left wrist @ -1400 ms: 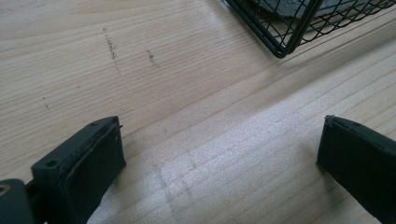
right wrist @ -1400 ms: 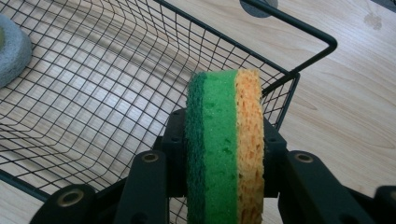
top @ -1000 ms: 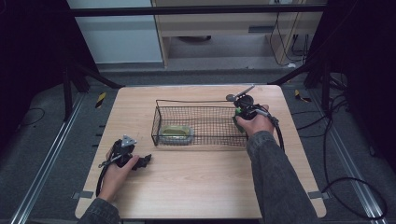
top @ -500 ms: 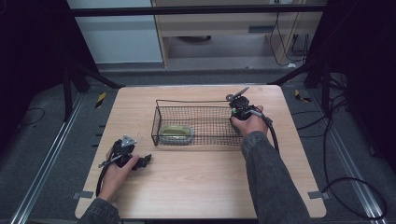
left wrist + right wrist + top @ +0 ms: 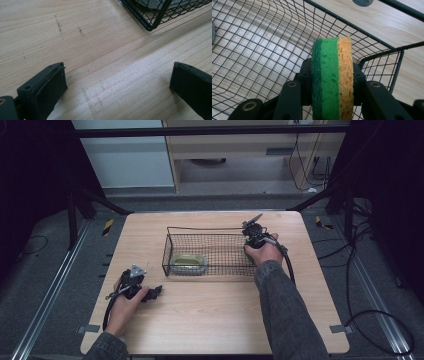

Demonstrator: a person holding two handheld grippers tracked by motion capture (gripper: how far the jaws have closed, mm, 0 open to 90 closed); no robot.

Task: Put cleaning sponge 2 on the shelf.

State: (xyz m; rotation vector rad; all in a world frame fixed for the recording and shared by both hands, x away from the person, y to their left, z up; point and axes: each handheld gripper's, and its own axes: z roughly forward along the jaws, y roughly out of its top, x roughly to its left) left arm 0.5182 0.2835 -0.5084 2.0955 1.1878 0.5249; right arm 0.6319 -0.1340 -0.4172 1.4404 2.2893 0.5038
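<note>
Pinching a sponge point(image 5: 332, 75), right gripper point(image 5: 331, 82) hangs seemingly inside basket point(image 5: 374, 40) corner

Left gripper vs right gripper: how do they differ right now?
The left gripper is open and holds nothing; the right gripper is shut on the sponge. The left one rests low over the bare table; the right one is at the wire basket. Both have black fingers.
</note>
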